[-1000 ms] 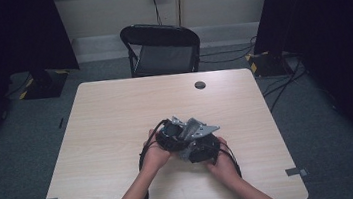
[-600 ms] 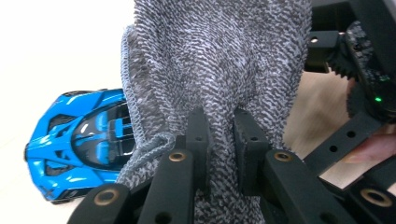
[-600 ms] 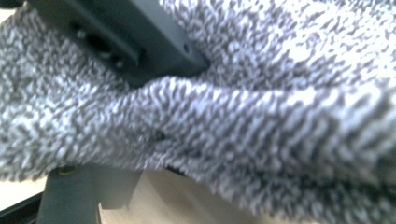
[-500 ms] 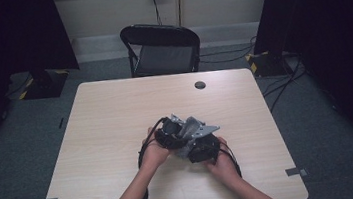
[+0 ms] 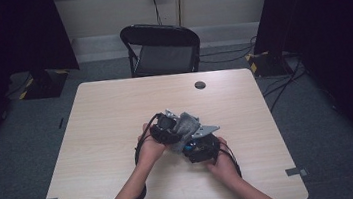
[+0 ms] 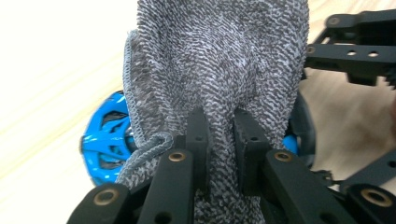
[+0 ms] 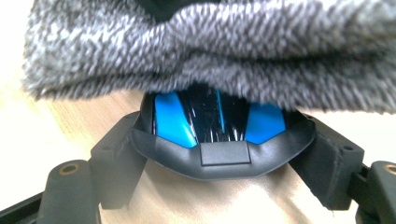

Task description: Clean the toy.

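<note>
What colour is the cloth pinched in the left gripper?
Mottled grey knit cloth, clearest in the left gripper view.

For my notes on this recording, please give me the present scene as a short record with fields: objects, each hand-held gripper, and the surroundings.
held item 1: grey knitted cloth, pinched by the left hand-held gripper, jaws shut on it
held item 2: blue and black helmet-shaped object, between the wide jaws of the right hand-held gripper
relation: cloth drapes over the blue object
surface: light wooden table
behind table: black folding chair
</note>
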The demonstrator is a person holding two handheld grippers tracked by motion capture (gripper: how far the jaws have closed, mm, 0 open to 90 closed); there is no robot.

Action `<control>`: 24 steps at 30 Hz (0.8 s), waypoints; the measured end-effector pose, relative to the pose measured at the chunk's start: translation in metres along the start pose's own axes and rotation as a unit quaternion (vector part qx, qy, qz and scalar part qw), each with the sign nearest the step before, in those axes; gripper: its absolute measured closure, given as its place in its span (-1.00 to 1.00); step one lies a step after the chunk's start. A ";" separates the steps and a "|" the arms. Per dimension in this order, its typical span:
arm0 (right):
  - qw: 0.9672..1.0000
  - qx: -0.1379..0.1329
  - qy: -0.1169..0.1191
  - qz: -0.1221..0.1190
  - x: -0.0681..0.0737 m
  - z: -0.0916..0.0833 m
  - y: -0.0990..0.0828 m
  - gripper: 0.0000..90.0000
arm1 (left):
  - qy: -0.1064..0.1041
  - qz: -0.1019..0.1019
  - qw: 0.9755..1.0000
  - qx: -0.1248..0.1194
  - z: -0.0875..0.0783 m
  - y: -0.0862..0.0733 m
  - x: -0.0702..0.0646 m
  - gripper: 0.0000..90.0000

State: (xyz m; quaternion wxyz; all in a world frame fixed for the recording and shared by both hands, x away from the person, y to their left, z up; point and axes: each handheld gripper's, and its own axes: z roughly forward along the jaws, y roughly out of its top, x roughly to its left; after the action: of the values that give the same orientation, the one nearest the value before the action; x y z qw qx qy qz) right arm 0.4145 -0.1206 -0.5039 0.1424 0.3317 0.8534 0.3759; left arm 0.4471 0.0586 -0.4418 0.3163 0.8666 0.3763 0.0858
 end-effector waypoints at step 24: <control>1.000 0.000 0.000 0.000 0.000 0.000 0.000 -0.48 | 0.013 -0.038 0.999 0.002 0.000 -0.003 0.030 0.75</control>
State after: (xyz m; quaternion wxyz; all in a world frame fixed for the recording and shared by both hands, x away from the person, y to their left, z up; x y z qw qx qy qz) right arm 0.4145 -0.1206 -0.5039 0.1423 0.3318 0.8533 0.3761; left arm 0.4664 0.0813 -0.4464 0.3126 0.8510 0.4135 0.0840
